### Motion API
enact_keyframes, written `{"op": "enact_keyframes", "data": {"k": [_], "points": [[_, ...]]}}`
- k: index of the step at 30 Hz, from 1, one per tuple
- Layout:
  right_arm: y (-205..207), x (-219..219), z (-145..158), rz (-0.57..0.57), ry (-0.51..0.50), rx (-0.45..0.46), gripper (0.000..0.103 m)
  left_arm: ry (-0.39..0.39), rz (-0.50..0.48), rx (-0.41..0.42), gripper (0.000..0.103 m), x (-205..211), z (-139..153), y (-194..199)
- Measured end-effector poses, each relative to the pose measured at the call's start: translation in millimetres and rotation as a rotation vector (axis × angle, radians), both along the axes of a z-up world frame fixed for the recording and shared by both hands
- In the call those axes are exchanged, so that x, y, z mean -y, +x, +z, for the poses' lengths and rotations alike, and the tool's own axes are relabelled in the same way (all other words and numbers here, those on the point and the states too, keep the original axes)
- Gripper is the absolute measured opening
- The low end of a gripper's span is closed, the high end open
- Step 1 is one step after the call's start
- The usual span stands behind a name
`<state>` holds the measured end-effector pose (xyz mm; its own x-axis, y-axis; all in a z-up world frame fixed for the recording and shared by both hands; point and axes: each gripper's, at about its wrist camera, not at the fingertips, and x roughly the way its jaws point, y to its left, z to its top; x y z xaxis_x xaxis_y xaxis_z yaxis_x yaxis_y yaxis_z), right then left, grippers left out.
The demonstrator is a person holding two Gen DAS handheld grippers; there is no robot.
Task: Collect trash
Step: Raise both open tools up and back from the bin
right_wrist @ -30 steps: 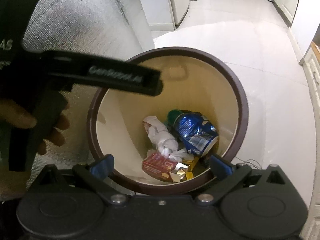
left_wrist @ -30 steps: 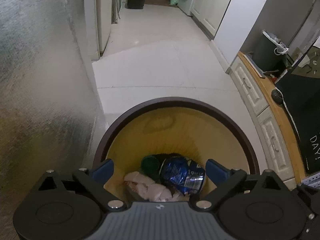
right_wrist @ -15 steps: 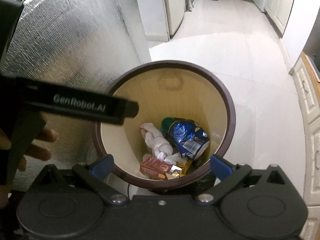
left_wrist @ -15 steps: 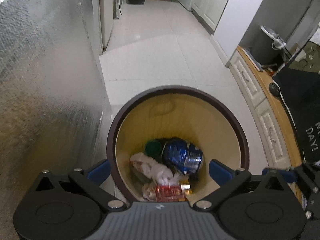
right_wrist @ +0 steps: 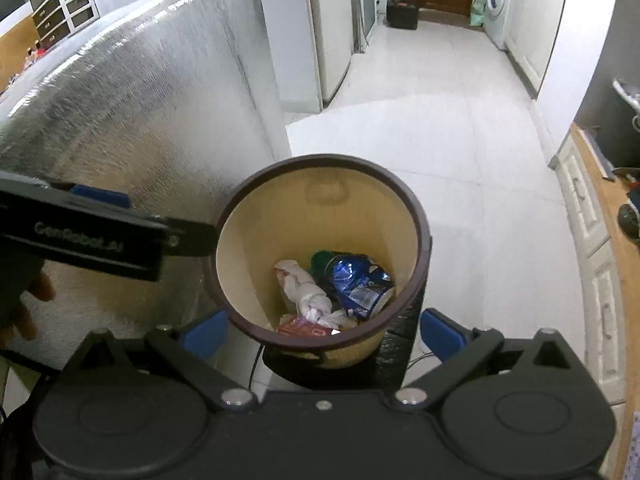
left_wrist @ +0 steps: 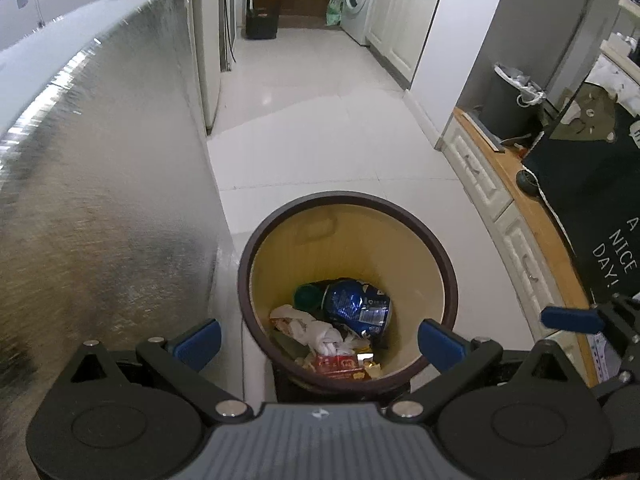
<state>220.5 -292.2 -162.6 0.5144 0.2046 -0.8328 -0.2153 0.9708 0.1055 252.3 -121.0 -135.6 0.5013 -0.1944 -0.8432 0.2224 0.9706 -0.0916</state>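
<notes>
A round waste bin with a dark brown rim [left_wrist: 451, 276] [right_wrist: 422, 224] and cream inside stands on the white tile floor. In it lie a crushed blue can [left_wrist: 358, 304] [right_wrist: 354, 280], a green cap [left_wrist: 306, 295], crumpled white paper [left_wrist: 316, 326] [right_wrist: 304, 286] and a red packet [left_wrist: 336, 362] [right_wrist: 306, 327]. My left gripper [left_wrist: 319, 339] is open and empty above the bin's near side. My right gripper [right_wrist: 322, 334] is open and empty, also above the near rim. The left gripper's body [right_wrist: 80, 232] shows at the left of the right wrist view.
A silver foil-covered surface [left_wrist: 100, 168] [right_wrist: 132, 120] rises on the left. White drawers with a wooden top [left_wrist: 516, 208] run along the right. A fridge [right_wrist: 332, 40], a washing machine [left_wrist: 358, 0] and a dark box [left_wrist: 262, 22] stand down the hallway.
Both grippers have risen and pulled back from the bin, which now looks smaller and lower. More of the trash at the bottom shows. Both stay open and empty.
</notes>
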Motion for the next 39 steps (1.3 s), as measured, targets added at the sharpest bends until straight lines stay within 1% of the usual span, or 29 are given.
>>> {"op": "enact_keyframes", "data": {"k": [4,12,17,20,23,27,29,32,36,39], "points": [[-21.5,3.7,17.7,-0.030,-0.019,0.039,0.103,0.000,-0.013,0.040,0.103,-4.9,18.8,-23.8],[-62.0,11.0,46.1,-0.098,-0.038,0.120,0.103,-0.045,-0.038,0.114,0.103,-17.0,51.8,-70.3],[-89.4,15.7,66.2,-0.136,-0.028,0.184,0.103,-0.087,-0.046,0.134,0.103,-26.2,70.3,-97.6],[-105.5,16.7,79.6,-0.165,-0.026,0.218,0.103,-0.073,-0.058,0.167,0.103,-28.6,81.6,-117.3],[-122.3,16.4,91.8,-0.189,-0.016,0.249,0.103,-0.050,-0.047,0.197,0.103,-33.0,90.9,-135.4],[-145.4,11.7,104.1,-0.190,-0.004,0.292,0.103,-0.068,-0.034,0.218,0.103,-45.7,99.4,-157.8],[-157.0,9.4,108.7,-0.189,-0.004,0.307,0.103,-0.061,-0.021,0.232,0.103,-50.8,101.1,-168.9],[-177.5,5.1,115.6,-0.184,-0.003,0.330,0.103,-0.031,0.013,0.246,0.103,-56.7,102.7,-185.8],[-203.8,-1.2,123.8,-0.187,-0.005,0.369,0.103,-0.042,0.047,0.261,0.103,-68.4,103.2,-207.6],[-220.4,-7.1,129.3,-0.194,-0.018,0.393,0.103,-0.035,0.078,0.273,0.103,-75.2,101.4,-223.5]]}}
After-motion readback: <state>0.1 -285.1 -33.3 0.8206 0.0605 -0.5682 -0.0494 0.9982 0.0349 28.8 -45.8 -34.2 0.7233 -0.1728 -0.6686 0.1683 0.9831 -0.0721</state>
